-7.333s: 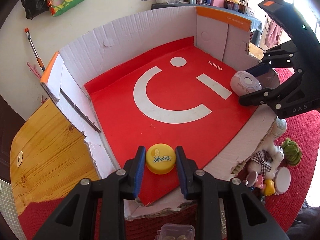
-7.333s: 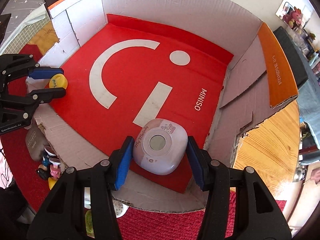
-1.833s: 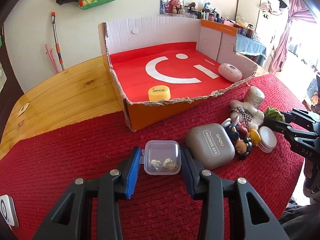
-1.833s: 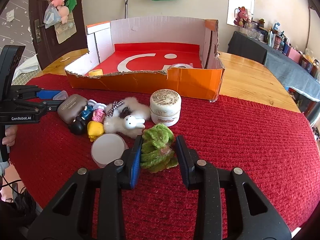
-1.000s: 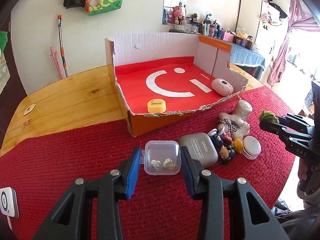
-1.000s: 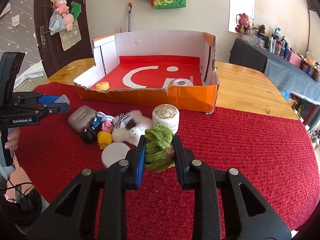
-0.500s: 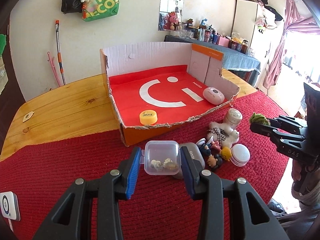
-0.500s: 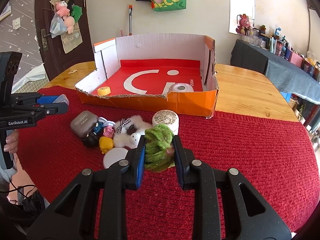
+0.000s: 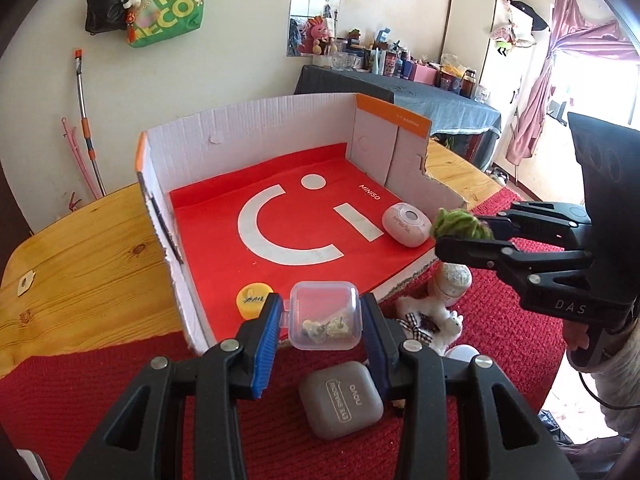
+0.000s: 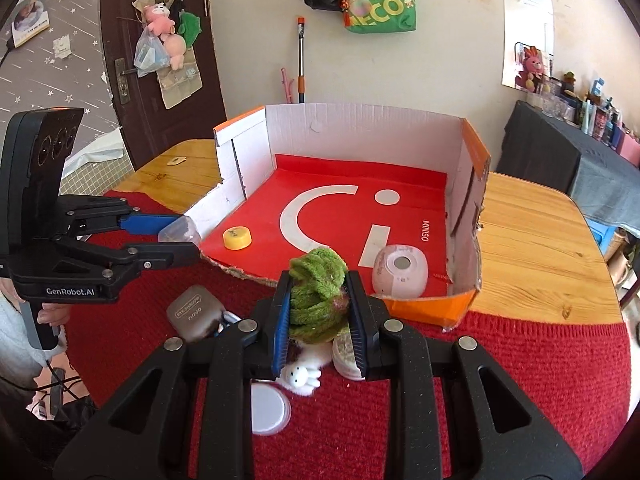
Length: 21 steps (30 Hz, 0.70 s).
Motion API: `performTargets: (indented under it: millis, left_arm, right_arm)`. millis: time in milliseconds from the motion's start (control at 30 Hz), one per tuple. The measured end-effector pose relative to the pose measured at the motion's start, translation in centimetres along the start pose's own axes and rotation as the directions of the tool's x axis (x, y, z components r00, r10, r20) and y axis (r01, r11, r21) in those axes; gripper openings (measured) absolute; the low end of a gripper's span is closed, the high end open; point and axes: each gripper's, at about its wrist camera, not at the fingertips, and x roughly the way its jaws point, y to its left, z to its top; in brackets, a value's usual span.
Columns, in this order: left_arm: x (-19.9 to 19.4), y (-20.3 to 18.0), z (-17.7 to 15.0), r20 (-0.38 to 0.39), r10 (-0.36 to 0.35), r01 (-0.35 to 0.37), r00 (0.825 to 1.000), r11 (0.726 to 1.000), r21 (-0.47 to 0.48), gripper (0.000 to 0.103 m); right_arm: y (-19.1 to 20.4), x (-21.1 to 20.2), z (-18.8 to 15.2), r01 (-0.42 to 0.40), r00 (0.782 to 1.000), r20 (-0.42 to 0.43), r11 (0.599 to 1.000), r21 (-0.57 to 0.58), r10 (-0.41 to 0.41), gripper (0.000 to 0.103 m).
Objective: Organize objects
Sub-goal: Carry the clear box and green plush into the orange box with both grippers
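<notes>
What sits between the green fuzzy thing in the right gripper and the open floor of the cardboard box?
Only the torn front wall of the cardboard box, which is low. The green fuzzy thing, clamped in the right gripper, appears level with or above it. Beyond, the pink device sits right, the yellow disc left; the middle floor is bare.

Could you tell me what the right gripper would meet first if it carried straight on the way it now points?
Probably the box floor. The right gripper, shut on the green woolly toy, aims down over the torn front edge; the pink round case sits just right of that line, though depth is hard to judge.
</notes>
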Motion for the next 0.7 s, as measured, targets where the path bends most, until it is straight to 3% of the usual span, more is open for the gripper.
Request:
performTargets:
  millis: [333,700]
  left_arm:
    - [5.2,-0.6,2.1,-0.131,-0.008,0.018,0.991,0.997,0.072,0.041]
    - [7.4,-0.6,2.7,-0.192,-0.006,0.027,0.981,0.994,0.107,0.041]
  right_arm:
    - [-1.3,6.1,2.3,-0.045,0.983,-0.181,0.996,-0.074,0.031,0.024]
    - [-1.5,9.1,2.5,-0.085,0.952,-0.302,0.988,-0.126,0.043,0.024]
